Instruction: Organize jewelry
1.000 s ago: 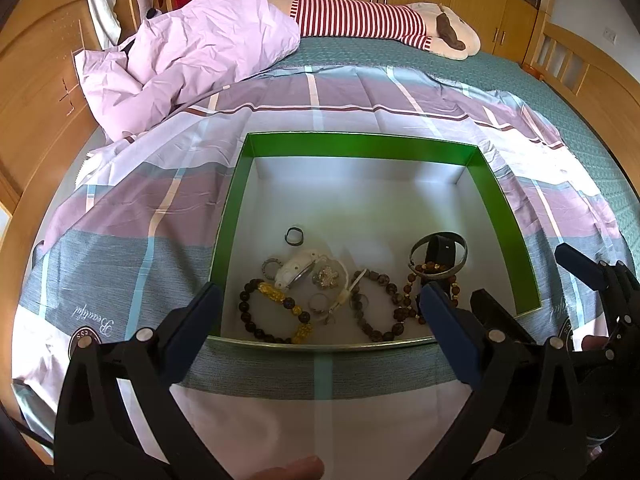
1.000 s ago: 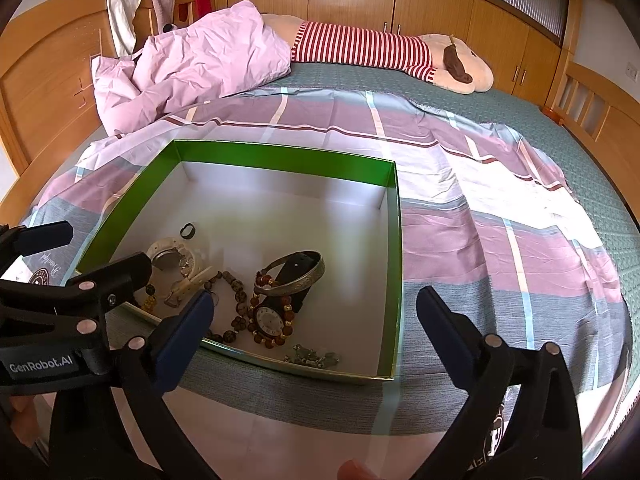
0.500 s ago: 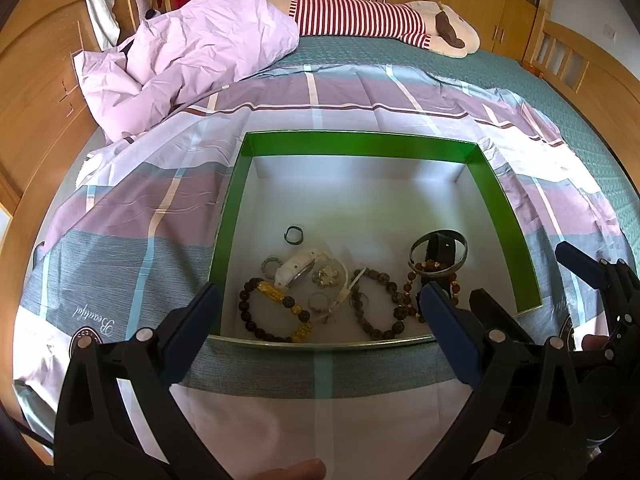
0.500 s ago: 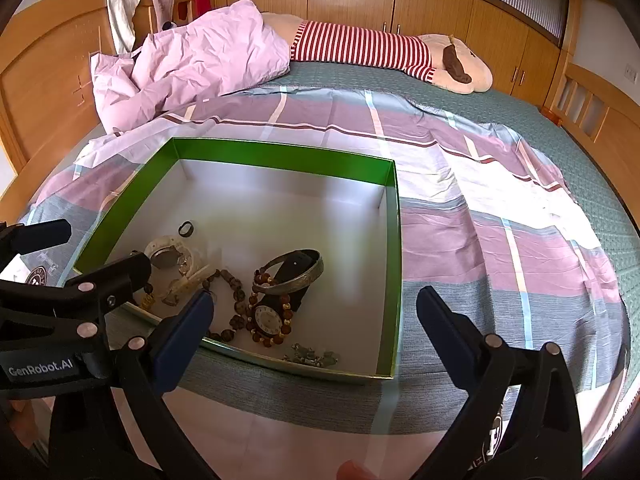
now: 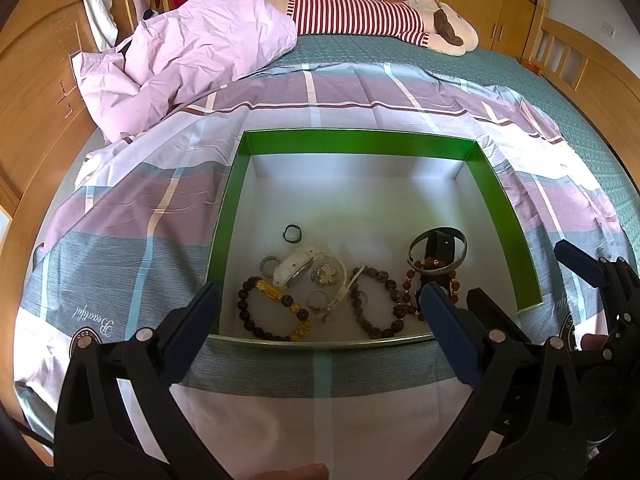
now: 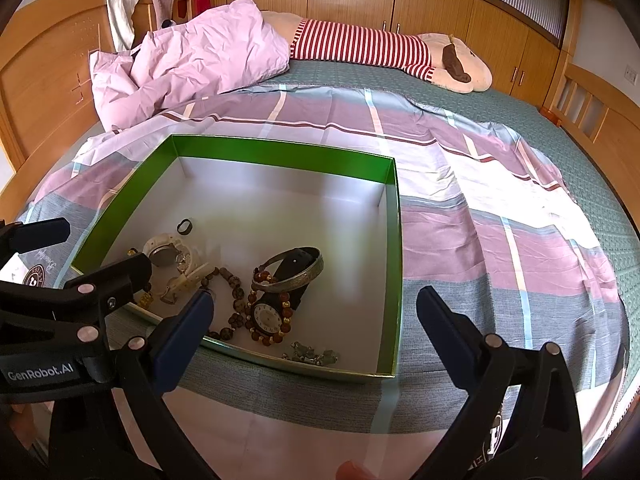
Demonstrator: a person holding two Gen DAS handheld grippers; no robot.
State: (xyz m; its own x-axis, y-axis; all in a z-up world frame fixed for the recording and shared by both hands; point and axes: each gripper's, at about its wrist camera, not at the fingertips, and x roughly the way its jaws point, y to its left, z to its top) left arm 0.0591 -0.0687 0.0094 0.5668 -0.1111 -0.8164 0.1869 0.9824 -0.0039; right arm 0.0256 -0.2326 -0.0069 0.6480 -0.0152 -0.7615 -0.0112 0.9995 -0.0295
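Little has changed over the last second: both views sit slightly closer to the shallow green-walled box with a white floor [image 5: 504, 200], and nothing inside it has shifted. The left hand-held gripper [image 5: 316, 312] hovers above the box's near edge with its blue-padded fingers spread wide and empty. The right hand-held gripper [image 6: 312, 316] hangs just beside it, equally wide apart and holding nothing.

All the jewelry lies in the box's near half. A dark bead bracelet with gold charms [image 5: 272, 312] is at the near left, a small dark ring [image 5: 293, 233] farther in, and a white-strapped watch [image 5: 296, 266] between them. A silver bangle [image 6: 292, 270] rests over a black-strapped watch [image 6: 269, 317] ringed by amber beads. A small silver chain [image 6: 312, 356] lies against the near wall.

The box sits on a pink-and-grey checked bed sheet [image 6: 480, 208]. A crumpled pink duvet [image 6: 192, 60] and a striped plush toy [image 6: 380, 50] lie well behind it.
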